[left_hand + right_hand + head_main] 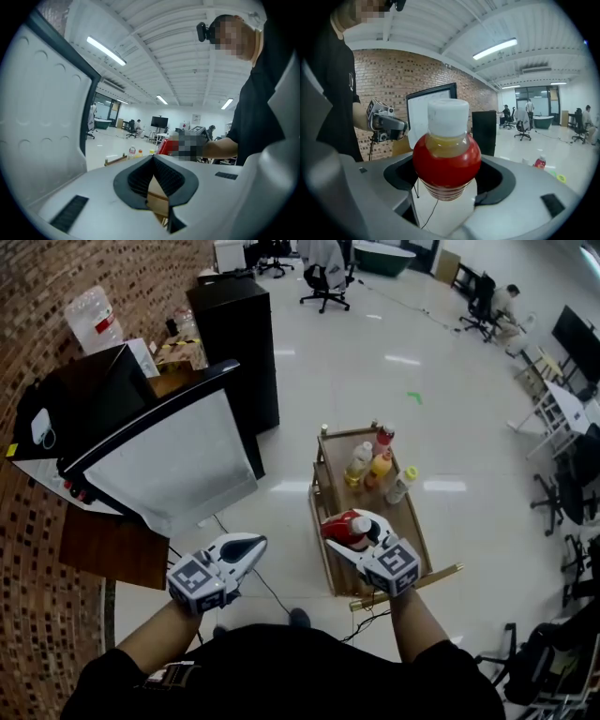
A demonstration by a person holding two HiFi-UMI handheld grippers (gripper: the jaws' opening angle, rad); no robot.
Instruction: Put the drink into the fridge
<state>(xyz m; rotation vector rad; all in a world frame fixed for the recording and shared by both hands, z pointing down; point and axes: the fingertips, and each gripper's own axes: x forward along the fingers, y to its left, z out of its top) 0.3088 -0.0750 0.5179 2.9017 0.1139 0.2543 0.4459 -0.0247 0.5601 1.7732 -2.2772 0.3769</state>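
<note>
The drink is a red bottle (336, 526) with a white cap and yellowish liquid at its neck. My right gripper (352, 532) is shut on it, holding it over the near end of the wooden cart (419, 538). In the right gripper view the bottle (446, 157) fills the middle, gripped between the dark pads of the right gripper (447, 174). The black fridge (82, 407) stands at the left with its white-lined door (169, 463) swung open. My left gripper (253, 546) hangs shut and empty just below that door. In its own view the left gripper (153, 161) has its pads meeting.
Several more bottles (379, 467) stand at the cart's far end. A second black cabinet (239, 343) is behind the fridge against the brick wall. A cable (267, 589) runs across the floor between my grippers. Office chairs and desks line the right side.
</note>
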